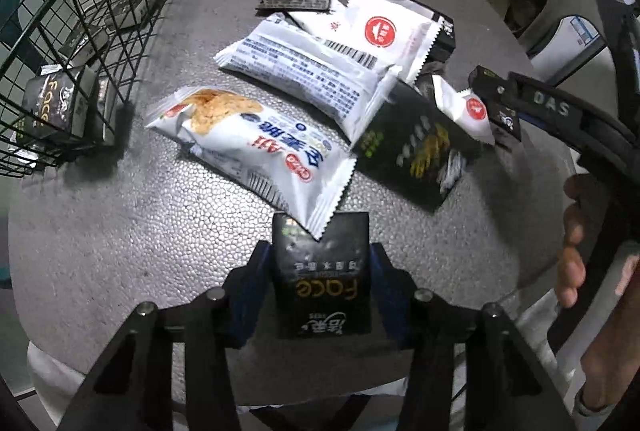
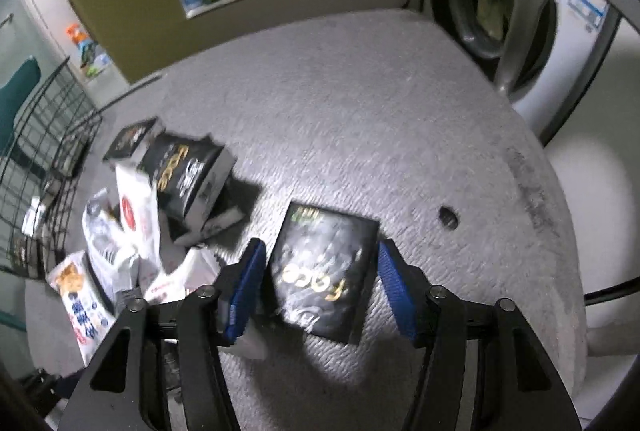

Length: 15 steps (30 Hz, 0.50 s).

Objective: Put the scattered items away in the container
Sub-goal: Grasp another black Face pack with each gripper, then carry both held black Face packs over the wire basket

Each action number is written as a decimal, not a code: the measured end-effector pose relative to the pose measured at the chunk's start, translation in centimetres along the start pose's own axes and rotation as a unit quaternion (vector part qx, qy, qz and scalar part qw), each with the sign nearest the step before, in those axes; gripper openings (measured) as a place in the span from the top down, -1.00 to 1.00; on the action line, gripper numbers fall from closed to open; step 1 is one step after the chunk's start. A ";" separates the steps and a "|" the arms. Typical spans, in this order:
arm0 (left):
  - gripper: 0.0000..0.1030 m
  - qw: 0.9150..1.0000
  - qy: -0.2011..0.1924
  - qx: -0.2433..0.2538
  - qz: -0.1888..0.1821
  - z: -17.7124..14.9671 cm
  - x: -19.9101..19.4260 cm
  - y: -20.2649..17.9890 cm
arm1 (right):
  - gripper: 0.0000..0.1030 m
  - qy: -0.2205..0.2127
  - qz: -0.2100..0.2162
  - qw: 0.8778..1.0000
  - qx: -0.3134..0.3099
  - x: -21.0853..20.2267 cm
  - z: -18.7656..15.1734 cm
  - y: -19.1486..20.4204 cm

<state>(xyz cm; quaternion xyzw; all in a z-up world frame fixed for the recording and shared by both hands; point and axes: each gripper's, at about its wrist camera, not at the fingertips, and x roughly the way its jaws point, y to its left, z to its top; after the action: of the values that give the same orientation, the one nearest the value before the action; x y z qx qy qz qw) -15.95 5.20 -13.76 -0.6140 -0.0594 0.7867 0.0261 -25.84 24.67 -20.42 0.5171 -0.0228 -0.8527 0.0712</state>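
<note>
My left gripper (image 1: 320, 263) is shut on a black "Face" tissue pack (image 1: 322, 279), held near the table's front edge. A black wire basket (image 1: 80, 43) stands at the far left with a black tissue pack (image 1: 56, 103) inside. White snack bags (image 1: 256, 147) and dark packs (image 1: 416, 147) lie scattered in the middle of the table. My right gripper (image 2: 320, 271) is open, its blue pads either side of another black "Face" pack (image 2: 324, 271) lying flat on the table. It also shows in the left wrist view (image 1: 496, 99), at the right of the pile.
The round grey table (image 2: 380, 119) drops off at its right and front edges. A small hole (image 2: 448, 217) is in its top. A box-shaped black pack (image 2: 188, 179) and white bags (image 2: 132, 215) lie left of my right gripper. Furniture and clutter stand behind the table.
</note>
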 end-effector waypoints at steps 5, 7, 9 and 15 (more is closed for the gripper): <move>-0.04 1.000 0.002 0.001 -0.001 -0.4 -0.1 0.5 | 0.06 0.013 0.007 1.000 -0.010 -1.4 -2.3 -0.7; -0.04 1.000 0.003 0.000 -0.004 -0.6 -0.2 0.7 | 0.06 0.019 0.008 1.000 -0.018 -2.2 -3.6 -0.9; -0.04 1.000 0.002 0.000 -0.006 -0.8 -0.2 1.0 | 0.06 0.023 0.008 0.999 -0.024 -2.9 -4.8 -1.1; -0.19 1.000 -0.001 0.003 -0.004 -1.0 0.0 0.9 | 0.04 0.017 -0.004 0.999 -0.040 -3.7 -7.0 -0.8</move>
<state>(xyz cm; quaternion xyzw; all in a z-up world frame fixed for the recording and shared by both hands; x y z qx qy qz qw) -14.97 4.38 -14.11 -0.6131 -0.0593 0.7872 0.0308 -17.97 26.21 -20.49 0.5284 0.0141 -0.8442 0.0889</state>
